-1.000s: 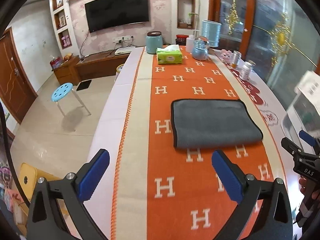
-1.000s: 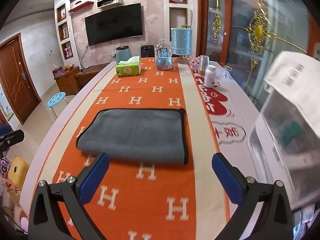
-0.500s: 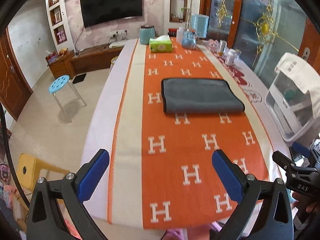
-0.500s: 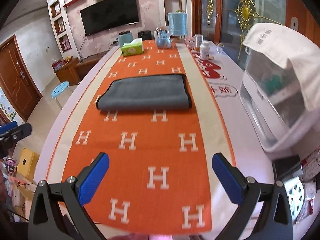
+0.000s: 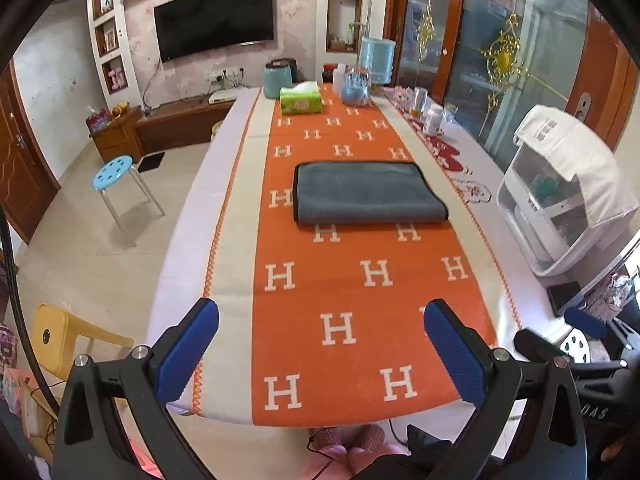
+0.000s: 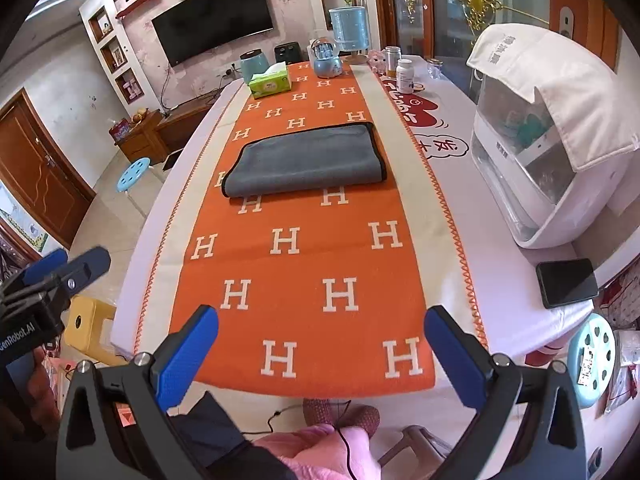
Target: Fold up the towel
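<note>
Both spread, empty grippers, left gripper [image 5: 320, 354] and right gripper [image 6: 320, 354], have backed away; the dark grey folded towel [image 5: 366, 192] looks finished.

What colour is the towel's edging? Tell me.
Black trim around the grey towel; clearest in the right wrist view.

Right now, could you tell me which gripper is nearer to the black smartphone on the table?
Right. The right gripper hangs at the table's near edge, left of the smartphone; the left gripper is further left, off the table.

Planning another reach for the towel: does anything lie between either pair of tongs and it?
Nothing visible does. Only bare orange runner separates the left tongs and right tongs from the folded grey towel.
</note>
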`<state>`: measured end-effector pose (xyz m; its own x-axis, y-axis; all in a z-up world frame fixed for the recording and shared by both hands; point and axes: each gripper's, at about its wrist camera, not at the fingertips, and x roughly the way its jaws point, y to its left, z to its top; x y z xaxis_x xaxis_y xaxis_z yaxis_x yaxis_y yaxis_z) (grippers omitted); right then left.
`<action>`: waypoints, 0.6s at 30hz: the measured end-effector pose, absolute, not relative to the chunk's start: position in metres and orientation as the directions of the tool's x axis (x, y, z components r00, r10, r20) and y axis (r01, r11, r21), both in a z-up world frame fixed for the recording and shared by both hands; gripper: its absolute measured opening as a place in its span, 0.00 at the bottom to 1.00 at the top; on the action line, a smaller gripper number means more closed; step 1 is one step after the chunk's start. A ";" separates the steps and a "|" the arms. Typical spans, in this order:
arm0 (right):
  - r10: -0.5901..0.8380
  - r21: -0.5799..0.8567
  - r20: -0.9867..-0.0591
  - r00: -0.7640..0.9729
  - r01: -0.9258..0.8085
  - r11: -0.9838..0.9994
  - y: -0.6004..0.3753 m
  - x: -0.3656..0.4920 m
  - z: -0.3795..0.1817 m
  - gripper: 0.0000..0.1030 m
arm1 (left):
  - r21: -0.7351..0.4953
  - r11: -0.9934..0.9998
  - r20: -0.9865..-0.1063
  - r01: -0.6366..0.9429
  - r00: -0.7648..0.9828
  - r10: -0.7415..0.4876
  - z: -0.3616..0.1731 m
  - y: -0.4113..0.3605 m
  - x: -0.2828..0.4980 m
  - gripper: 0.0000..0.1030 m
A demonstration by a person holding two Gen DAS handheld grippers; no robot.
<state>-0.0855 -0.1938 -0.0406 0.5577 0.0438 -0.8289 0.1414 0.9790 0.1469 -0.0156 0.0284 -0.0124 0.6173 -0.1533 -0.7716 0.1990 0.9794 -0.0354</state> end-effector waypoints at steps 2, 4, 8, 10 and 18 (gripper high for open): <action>0.045 0.149 -0.835 0.548 0.148 0.978 -0.195 -0.087 -0.035 1.00 | -0.050 0.981 -0.779 0.188 0.608 -0.156 -0.005 0.025 -0.017 0.99; 0.051 0.154 -0.832 0.552 0.141 0.978 -0.196 -0.091 -0.028 1.00 | -0.065 0.979 -0.782 0.192 0.600 -0.170 0.002 0.021 -0.019 0.99; 0.029 0.129 -0.823 0.567 0.136 0.982 -0.198 -0.094 -0.017 1.00 | -0.067 0.983 -0.775 0.172 0.612 -0.160 0.011 0.016 -0.023 0.99; 0.048 0.150 -0.819 0.571 0.133 0.980 -0.200 -0.096 -0.013 1.00 | -0.063 0.986 -0.766 0.153 0.626 -0.146 0.014 0.015 -0.029 0.99; 0.051 0.151 -0.789 0.613 0.113 0.982 -0.194 -0.112 -0.005 1.00 | -0.034 0.995 -0.751 0.090 0.655 -0.085 0.009 0.013 -0.039 0.99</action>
<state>-0.1122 -0.1944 -0.0053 0.6125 0.0505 -0.7888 0.1132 0.9821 0.1508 -0.0387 0.0134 0.0089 0.6548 -0.0849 -0.7510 0.0901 0.9954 -0.0340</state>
